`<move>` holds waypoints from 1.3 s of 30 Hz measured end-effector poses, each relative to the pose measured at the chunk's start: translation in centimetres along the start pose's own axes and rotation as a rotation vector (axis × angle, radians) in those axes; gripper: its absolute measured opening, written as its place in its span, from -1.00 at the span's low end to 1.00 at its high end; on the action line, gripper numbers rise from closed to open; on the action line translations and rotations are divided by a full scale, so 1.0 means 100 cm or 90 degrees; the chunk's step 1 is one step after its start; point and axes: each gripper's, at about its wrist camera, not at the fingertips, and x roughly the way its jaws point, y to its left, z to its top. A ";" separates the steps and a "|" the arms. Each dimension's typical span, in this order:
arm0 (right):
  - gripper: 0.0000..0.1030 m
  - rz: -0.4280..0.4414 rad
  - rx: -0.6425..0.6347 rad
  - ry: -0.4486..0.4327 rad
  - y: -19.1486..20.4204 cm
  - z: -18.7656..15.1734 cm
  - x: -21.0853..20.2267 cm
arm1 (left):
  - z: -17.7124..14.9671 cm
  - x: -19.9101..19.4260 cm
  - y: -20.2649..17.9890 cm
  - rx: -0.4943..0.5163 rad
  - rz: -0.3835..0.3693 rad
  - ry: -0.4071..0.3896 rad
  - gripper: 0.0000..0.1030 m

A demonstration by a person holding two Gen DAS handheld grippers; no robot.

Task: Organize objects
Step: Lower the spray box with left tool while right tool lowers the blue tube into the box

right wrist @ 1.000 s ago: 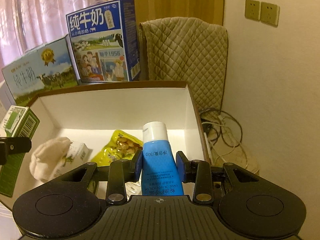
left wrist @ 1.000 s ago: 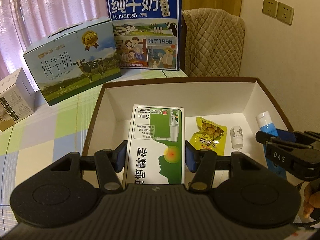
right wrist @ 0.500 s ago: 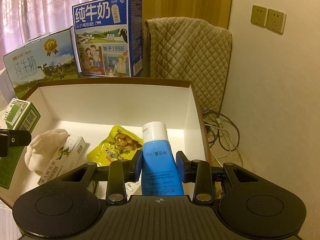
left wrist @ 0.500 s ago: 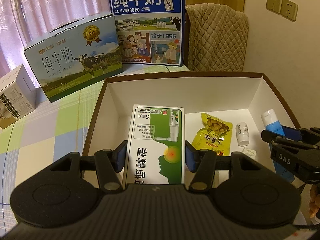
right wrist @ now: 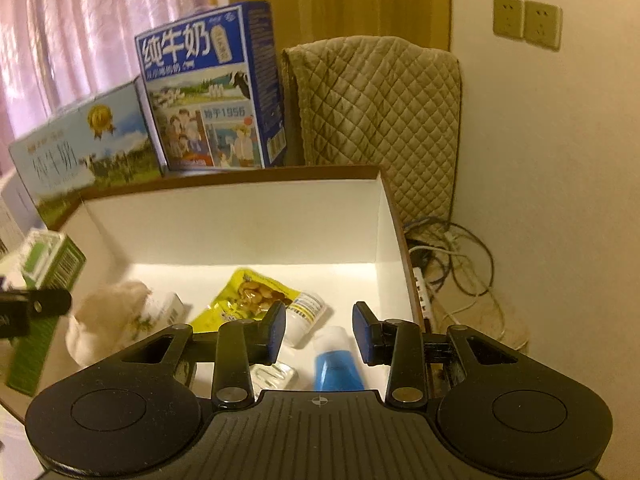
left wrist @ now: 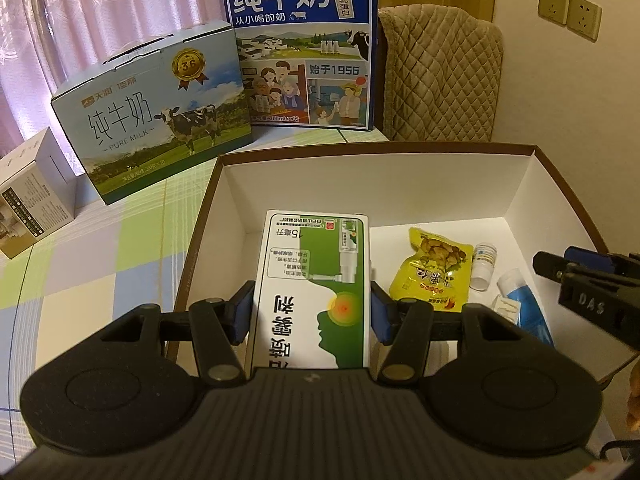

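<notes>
Partly claw-hidden blue tube (right wrist: 338, 366)

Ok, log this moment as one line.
left gripper: shut on green-white box | right gripper: open above blue tube | tube lying in white tray

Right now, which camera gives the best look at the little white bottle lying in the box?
The right wrist view: the white bottle lies close ahead, its striped label facing the lens, beside the yellow snack packet. The left wrist view shows the same bottle smaller, off to the right.
</notes>
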 end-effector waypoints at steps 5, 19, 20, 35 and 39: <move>-0.36 0.012 0.020 -0.005 -0.003 0.004 -0.003 | 0.001 0.004 -0.006 0.008 -0.003 0.004 0.02; -0.49 0.015 -0.003 -0.003 -0.001 0.002 0.001 | 0.013 0.040 -0.042 0.037 -0.025 0.036 0.03; -0.49 0.014 -0.004 -0.003 -0.001 0.002 0.002 | 0.015 0.043 -0.043 0.037 -0.026 0.037 0.03; -0.48 0.019 -0.021 -0.003 0.000 0.003 0.002 | 0.029 0.055 -0.045 0.055 -0.011 0.028 0.62; -0.42 0.025 -0.030 0.004 0.002 0.003 0.002 | 0.021 0.054 -0.034 0.043 -0.015 0.052 0.63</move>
